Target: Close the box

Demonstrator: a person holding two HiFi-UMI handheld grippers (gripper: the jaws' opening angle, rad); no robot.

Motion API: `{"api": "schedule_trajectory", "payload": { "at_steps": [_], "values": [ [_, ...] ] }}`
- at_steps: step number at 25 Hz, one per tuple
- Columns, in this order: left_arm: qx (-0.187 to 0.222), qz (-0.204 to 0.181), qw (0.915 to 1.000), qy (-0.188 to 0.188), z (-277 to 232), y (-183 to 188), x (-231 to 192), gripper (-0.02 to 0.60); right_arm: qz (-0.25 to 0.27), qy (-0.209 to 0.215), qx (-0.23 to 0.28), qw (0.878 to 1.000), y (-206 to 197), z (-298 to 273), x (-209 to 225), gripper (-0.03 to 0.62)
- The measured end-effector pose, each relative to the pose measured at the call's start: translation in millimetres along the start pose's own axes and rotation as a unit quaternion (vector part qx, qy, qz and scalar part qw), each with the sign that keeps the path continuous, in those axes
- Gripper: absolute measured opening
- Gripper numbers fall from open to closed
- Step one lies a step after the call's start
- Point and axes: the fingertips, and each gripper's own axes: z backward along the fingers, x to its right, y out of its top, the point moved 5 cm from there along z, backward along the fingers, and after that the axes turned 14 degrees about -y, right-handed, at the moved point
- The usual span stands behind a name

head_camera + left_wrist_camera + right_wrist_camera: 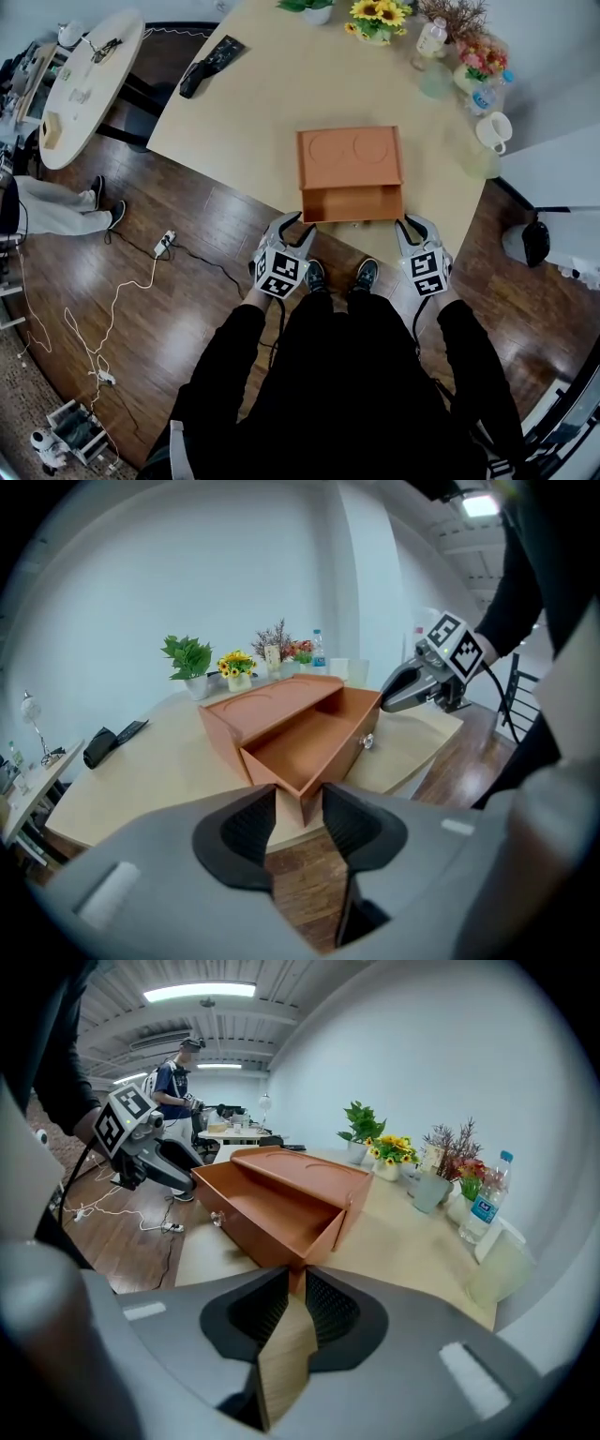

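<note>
An orange box (349, 159) sits on a pale table (244, 103), close to the table's edge at 6 o'clock in the head view. Its drawer (352, 202) is pulled out toward the person and reaches almost to that edge. A small knob (367, 742) is on the drawer front.

The left gripper (292, 225) is at 7 o'clock from the box, just off the drawer's front left corner. Its jaws are apart, with that corner just beyond the tips and nothing pinched. The right gripper (410, 225) is at 5 o'clock, by the front right corner. Its jaws leave only a narrow gap, lined up with that corner, and nothing is clearly gripped.

The tabletop is bare at 9 o'clock from the box. From 12 to 3 o'clock stand sunflowers (378, 19), a bottle (430, 37) and a cup (494, 131), well apart from the box. Dark objects (208, 64) lie at 10 o'clock. Below the edge is wooden floor (206, 281), where a cable (122, 291) trails at 8 o'clock.
</note>
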Motion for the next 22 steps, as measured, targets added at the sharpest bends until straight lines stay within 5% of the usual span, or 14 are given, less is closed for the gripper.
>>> {"api": "schedule_trajectory", "payload": {
  "at_steps": [12, 15, 18, 22],
  "values": [
    [0.014, 0.026, 0.9995, 0.014, -0.9, 10.6, -21.3, 0.138, -0.036, -0.038, -0.022, 0.998, 9.2, -19.2, 11.7, 0.076],
    [0.043, 0.034, 0.9977, 0.039, 30.0, 23.5, -30.5, 0.138, -0.073, -0.052, -0.045, 0.995, 4.6, -3.0, 7.5, 0.084],
    [0.069, 0.002, 0.9959, 0.059, 46.5, 63.9, -44.7, 0.138, -0.134, -0.026, -0.055, 0.989, 15.2, 12.5, -11.8, 0.067],
    [0.008, -0.020, 0.9997, 0.007, 8.0, 107.7, -56.9, 0.137, -0.173, 0.017, -0.065, 0.983, 38.9, 4.2, -53.3, 0.067]
  ]
}}
